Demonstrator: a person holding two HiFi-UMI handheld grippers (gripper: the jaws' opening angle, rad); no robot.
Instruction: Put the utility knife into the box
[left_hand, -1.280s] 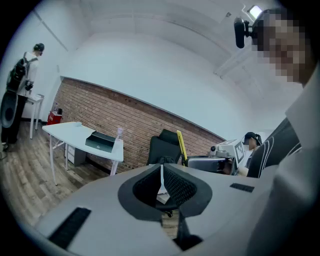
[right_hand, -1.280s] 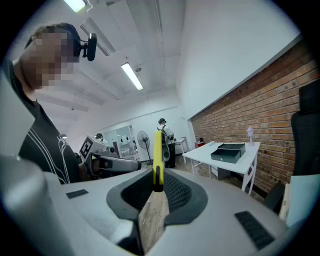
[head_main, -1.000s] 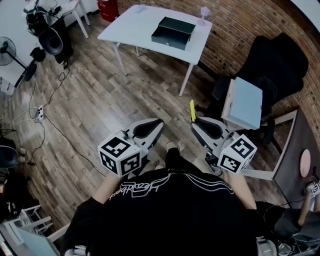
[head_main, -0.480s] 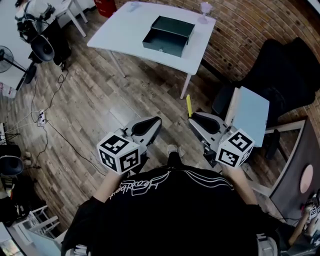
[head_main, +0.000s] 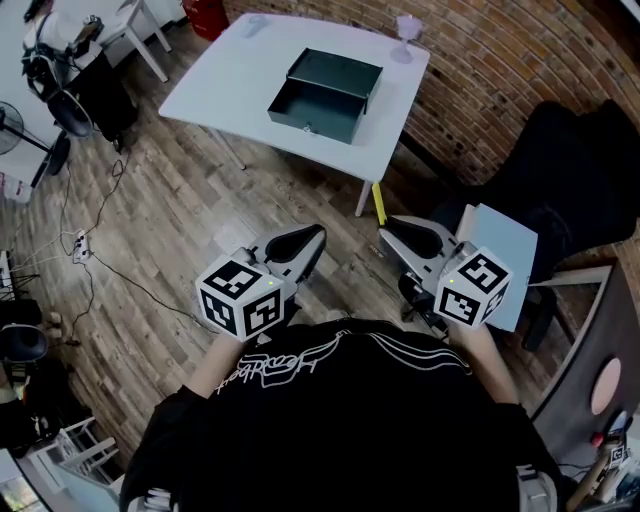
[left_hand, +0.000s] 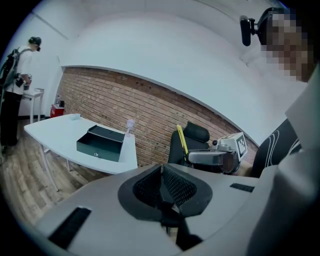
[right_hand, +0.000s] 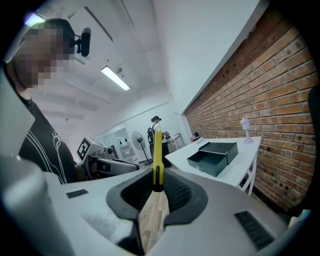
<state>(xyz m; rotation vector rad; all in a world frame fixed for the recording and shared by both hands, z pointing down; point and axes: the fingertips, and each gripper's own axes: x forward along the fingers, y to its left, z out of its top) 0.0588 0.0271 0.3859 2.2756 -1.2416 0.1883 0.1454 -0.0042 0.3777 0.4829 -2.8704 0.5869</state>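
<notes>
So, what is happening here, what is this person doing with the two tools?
A person holds a gripper in each hand. The right gripper is clamped on a yellow utility knife; the left gripper is shut and empty. The dark box lies open on the white table ahead, so the knife is not yet in it.

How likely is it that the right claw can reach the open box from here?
Probably not yet. The right claw, shut on the utility knife, hangs over bare floor short of the table; the box sits further in. Nothing blocks the way.
</notes>
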